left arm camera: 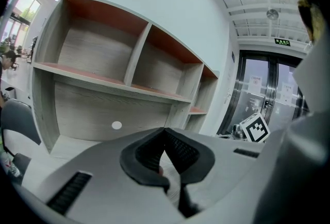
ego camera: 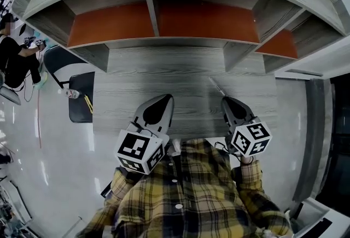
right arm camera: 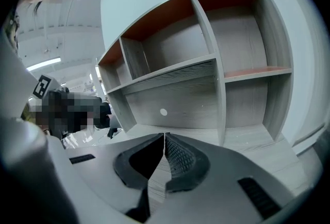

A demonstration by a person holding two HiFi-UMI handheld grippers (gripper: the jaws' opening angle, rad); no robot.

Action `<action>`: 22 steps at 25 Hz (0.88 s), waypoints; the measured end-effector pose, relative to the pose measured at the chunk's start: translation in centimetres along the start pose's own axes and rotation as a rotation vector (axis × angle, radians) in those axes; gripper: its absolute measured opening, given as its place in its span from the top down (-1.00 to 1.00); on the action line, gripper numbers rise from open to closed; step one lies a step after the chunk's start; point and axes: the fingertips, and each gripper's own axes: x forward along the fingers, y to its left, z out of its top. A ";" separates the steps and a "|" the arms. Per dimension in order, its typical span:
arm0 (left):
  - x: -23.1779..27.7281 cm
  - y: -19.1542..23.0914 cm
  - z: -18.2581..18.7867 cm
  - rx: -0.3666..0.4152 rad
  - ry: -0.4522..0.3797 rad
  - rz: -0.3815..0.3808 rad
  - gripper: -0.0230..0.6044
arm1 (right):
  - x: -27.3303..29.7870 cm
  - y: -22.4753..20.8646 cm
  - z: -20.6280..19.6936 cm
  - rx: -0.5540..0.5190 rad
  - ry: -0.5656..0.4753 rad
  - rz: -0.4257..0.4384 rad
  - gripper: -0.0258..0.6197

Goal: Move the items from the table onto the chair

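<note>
Left of the table (ego camera: 158, 75), a dark chair (ego camera: 82, 82) carries a small bottle (ego camera: 72, 93) and a yellow stick-like item (ego camera: 87, 104) on its seat. Over the table's near edge, left of centre, the left gripper (ego camera: 165, 99) hangs with its jaws closed tip to tip and nothing between them. A thin grey pen-like item (ego camera: 216, 86) lies on the table right of centre, just beyond the right gripper (ego camera: 226, 101), whose jaws are likewise together and empty.

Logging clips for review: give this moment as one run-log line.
left gripper shut, empty | right gripper shut, empty | both above table | thin item on table | yellow item on chair
</note>
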 end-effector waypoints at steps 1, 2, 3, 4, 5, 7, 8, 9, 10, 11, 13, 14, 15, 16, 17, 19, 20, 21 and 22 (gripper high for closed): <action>0.0 0.2 0.0 0.002 0.001 0.004 0.91 | 0.1 -0.1 0.0 -0.005 -0.001 0.003 0.85; 0.0 0.4 0.1 0.003 0.001 0.008 0.91 | 0.3 -0.1 -0.1 -0.007 0.001 0.010 0.85; 0.0 0.5 0.1 0.004 0.003 0.012 0.91 | 0.4 -0.2 -0.2 -0.010 0.006 0.018 0.85; 0.0 0.7 0.1 0.005 0.004 0.016 0.91 | 0.5 -0.3 -0.3 -0.015 0.011 0.024 0.85; -0.1 0.8 0.2 0.006 0.005 0.020 0.91 | 0.6 -0.4 -0.3 -0.022 0.016 0.027 0.85; 0.0 0.9 0.3 0.008 0.006 0.028 0.91 | 0.8 -0.6 -0.3 -0.039 0.028 0.035 0.79; 0.0 1.0 0.4 0.009 0.007 0.033 0.91 | 0.9 -0.8 -0.4 -0.046 0.039 0.043 0.67; 0.0 1.1 0.4 0.009 0.007 0.037 0.91 | 1.1 -0.9 -0.5 -0.054 0.051 0.051 0.62; 0.1 1.2 0.5 0.010 0.008 0.042 0.91 | 1.3 -1.1 -0.8 -0.064 0.066 0.056 0.60; 0.1 1.2 0.5 0.009 0.009 0.045 0.91 | 1.5 -1.4 -1.0 -0.076 0.082 0.059 0.56; 0.1 1.4 0.3 -0.004 0.013 0.049 0.91 | 2.0 -2.1 -1.8 -0.097 0.123 0.059 0.50; 0.0 1.5 0.2 -0.019 0.015 0.050 0.91 | 2.3 -2.5 -2.3 -0.105 0.148 0.060 0.46; -0.1 1.6 0.0 -0.036 0.016 0.051 0.91 | 2.6 -2.8 -2.8 -0.116 0.175 0.062 0.43; -0.3 1.8 -0.1 -0.051 0.017 0.055 0.91 | 2.9 -3.2 -3.4 -0.131 0.202 0.063 0.43; -0.4 2.0 -0.2 -0.059 0.019 0.062 0.91 | 3.3 -3.6 -4.0 -0.149 0.226 0.062 0.43; -0.7 2.4 -0.4 -0.068 0.022 0.074 0.91 | 4.3 -4.7 -5.2 -0.179 0.266 0.056 0.43; -0.8 2.6 -0.5 -0.076 0.023 0.078 0.91 | 4.8 -5.4 -5.9 -0.185 0.283 0.052 0.43; -0.9 2.7 -0.7 -0.089 0.025 0.080 0.91 | 5.3 -6.1 -6.6 -0.187 0.301 0.047 0.43; -1.1 2.8 -0.9 -0.101 0.030 0.084 0.91 | 5.7 -6.8 -7.4 -0.187 0.320 0.044 0.43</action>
